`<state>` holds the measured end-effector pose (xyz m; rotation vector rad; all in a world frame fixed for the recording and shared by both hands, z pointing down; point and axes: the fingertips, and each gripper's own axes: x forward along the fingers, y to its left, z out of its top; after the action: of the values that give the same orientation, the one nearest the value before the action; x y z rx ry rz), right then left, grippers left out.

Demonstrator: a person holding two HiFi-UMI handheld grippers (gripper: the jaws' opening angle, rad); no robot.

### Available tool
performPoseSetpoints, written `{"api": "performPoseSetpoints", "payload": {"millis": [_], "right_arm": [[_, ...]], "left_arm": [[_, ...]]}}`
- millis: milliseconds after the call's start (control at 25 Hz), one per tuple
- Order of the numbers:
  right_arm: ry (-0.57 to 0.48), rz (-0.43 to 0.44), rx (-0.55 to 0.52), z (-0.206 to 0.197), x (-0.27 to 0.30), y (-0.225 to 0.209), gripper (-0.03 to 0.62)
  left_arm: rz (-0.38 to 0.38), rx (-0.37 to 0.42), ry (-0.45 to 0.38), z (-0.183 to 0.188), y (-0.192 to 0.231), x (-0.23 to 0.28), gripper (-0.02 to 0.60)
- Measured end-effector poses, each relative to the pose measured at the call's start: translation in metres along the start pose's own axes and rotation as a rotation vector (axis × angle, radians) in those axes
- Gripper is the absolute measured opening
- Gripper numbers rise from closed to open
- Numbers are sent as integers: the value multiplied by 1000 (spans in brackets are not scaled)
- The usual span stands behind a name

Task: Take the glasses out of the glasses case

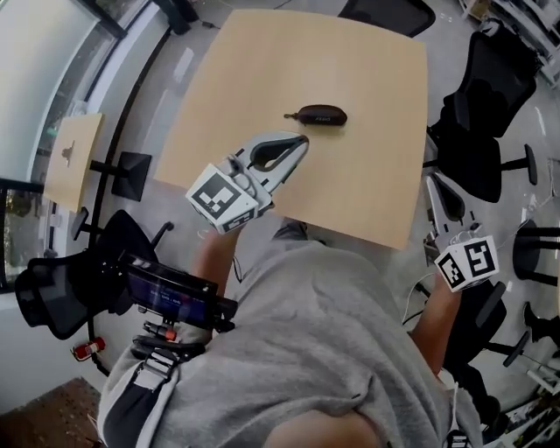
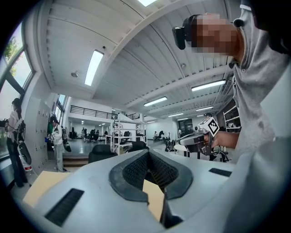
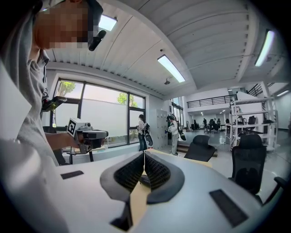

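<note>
A dark, closed glasses case lies on the light wooden table, a little past its middle. My left gripper hovers over the table's near part, short of the case and pointing at it; its jaws are shut and empty. My right gripper is off the table's right edge, apart from the case, jaws shut and empty. In the right gripper view a dark shape, probably the case, shows low behind the jaw tips. Each gripper view also shows the other gripper: the left gripper and the right gripper.
Black office chairs stand along the table's right side and one at its far edge. A small side table stands at the left by the window. People stand far off in the hall.
</note>
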<state>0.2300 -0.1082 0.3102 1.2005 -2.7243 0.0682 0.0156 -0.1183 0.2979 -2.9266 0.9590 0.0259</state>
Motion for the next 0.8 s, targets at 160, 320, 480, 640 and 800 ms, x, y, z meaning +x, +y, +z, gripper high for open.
{"api": "performPoseSetpoints", "payload": {"millis": [160,320,480,640,800], "right_arm": [[35,46,11,-5,23,9,8],[45,73,1,-3,46,16,8],[48,93,-9,3,61,19,8],[51,103,-10,4,73,14,8],[57,105,-7,2,86,9,8]], "left_arm": [[33,-26,29,-13,16,-12,5],[44,-27,32,-18,34,-20,5],[62,-35,28,-19,47,-25,5],[70,-45,31,-22,56,-21,5],[63,-58,41,-29,65,-15,5]]}}
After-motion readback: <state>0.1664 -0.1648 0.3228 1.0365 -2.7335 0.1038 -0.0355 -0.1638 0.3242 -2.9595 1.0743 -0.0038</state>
